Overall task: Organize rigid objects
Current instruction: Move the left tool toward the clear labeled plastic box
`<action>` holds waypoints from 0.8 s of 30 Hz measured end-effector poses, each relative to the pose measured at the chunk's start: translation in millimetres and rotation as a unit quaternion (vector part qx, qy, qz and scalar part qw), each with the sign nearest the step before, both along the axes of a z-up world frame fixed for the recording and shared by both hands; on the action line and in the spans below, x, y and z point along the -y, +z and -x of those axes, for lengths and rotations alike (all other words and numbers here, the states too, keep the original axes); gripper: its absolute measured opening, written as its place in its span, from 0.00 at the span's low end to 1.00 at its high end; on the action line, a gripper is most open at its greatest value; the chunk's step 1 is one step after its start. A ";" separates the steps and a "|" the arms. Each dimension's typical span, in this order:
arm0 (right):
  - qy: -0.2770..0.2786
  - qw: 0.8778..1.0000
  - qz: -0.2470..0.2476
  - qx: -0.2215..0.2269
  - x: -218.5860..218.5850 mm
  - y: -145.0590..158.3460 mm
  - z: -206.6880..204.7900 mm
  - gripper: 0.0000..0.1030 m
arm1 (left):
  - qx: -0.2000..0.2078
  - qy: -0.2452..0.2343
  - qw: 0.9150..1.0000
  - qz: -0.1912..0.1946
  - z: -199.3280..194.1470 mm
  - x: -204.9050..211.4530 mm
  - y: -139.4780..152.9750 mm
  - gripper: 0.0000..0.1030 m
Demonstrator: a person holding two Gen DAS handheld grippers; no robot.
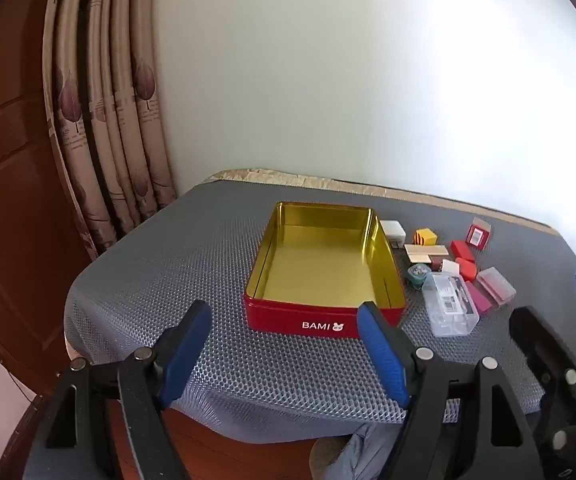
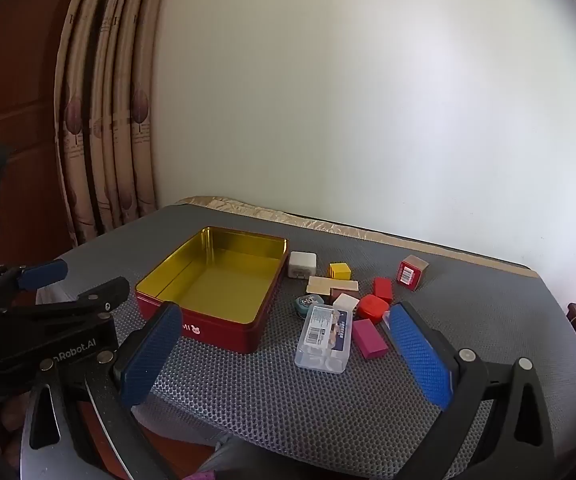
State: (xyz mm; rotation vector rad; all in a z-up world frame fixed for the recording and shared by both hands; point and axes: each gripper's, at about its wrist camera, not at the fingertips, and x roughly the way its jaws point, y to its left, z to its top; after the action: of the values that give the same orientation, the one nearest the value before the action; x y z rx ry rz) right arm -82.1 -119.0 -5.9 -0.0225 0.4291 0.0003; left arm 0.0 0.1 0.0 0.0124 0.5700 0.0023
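Red tin (image 2: 211,300) sat open, empty, on grey mat (image 2: 328,400). Small rigid pieces clustered just beside it at 3 o'clock: clear plastic case (image 2: 325,338) nearest, magenta block (image 2: 369,338), red blocks, yellow cube (image 2: 340,271), white box (image 2: 302,265).

Left gripper (image 1: 285,350) spread wide, nothing between pads. Right gripper (image 2: 283,354) spread wide, empty, case ahead at 12 o'clock.

Judgement: pieces light, stiff; case smooth, likely slippery, so pinch across long sides. Blocks: grip flat opposite faces.

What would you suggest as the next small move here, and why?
Probably bring the right gripper forward and down over the clear plastic case. Both grippers are open and hold nothing, the red tin is empty, and that case lies nearest, just beyond the right gripper's fingertips.
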 end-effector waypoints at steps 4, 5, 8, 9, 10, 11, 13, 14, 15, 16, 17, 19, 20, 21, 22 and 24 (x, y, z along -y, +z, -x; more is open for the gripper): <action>-0.004 1.000 -0.006 0.004 2.1 -2.2 -3.8 0.99 | -0.007 0.005 1.000 -0.021 4.4 1.6 -0.9 0.75; -0.008 1.000 -0.026 0.011 12.8 0.1 0.2 0.99 | -0.026 -0.002 0.999 -0.022 -1.4 2.6 -2.8 0.75; -0.020 0.999 -0.031 -0.002 23.2 1.7 -3.4 0.99 | -0.045 -0.014 0.999 -0.023 -3.7 5.0 -7.3 0.75; -0.026 0.999 -0.028 -0.002 25.6 2.4 -2.0 0.99 | -0.044 -0.015 0.999 -0.019 -1.8 2.8 -5.5 0.75; -0.034 0.999 -0.029 -0.004 32.8 3.7 -1.5 0.99 | -0.044 -0.021 0.999 -0.022 0.1 3.7 -5.8 0.75; -0.043 0.999 -0.025 -0.007 35.8 -2.4 -5.9 0.99 | -0.054 -0.026 0.998 -0.031 -5.5 13.9 -10.4 0.75; -0.064 0.997 -0.029 -0.013 52.3 -4.4 -6.6 0.99 | -0.061 -0.035 0.997 -0.037 -6.1 20.4 -12.5 0.75; -0.073 0.997 -0.031 -0.015 59.0 -5.6 -4.6 0.99 | -0.067 -0.041 0.996 -0.040 -6.6 24.3 -14.6 0.75; -0.085 0.996 -0.034 -0.019 68.6 -8.1 -4.3 0.99 | -0.075 -0.050 0.995 -0.042 -7.4 25.1 -15.6 0.75; -0.096 0.995 -0.034 -0.023 76.5 -11.5 -3.5 0.99 | -0.083 -0.058 0.994 -0.044 -8.6 28.1 -17.6 0.75; -0.109 0.993 -0.037 -0.029 87.1 -15.3 -2.9 0.99 | -0.092 -0.065 0.993 -0.042 -10.1 30.5 -19.4 0.75; -0.128 0.990 -0.049 -0.040 107.2 -21.2 -0.2 0.99 | -0.111 -0.084 0.990 -0.030 -12.2 34.2 -22.3 0.75; -0.138 0.988 -0.050 -0.045 116.9 -24.9 0.3 0.99 | -0.123 -0.102 0.987 -0.017 -12.9 36.3 -23.3 0.75; -0.149 0.986 -0.049 -0.050 126.0 -28.1 -0.1 0.99 | -0.130 -0.111 0.985 -0.007 -14.1 39.3 -24.5 0.75; -0.155 0.985 -0.049 -0.053 132.4 -29.8 1.7 0.99 | -0.138 -0.115 0.984 -0.002 -15.9 43.6 -26.1 0.75; -0.157 0.984 -0.047 -0.072 149.8 -34.8 2.7 1.00 | -0.160 -0.144 0.976 0.008 -19.6 57.3 -29.5 0.75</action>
State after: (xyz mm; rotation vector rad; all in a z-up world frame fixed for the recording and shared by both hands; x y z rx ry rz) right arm -84.8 -268.7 -40.6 0.1384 0.5727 -0.2908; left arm 19.6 -57.3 -29.5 0.0803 0.8868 -0.2918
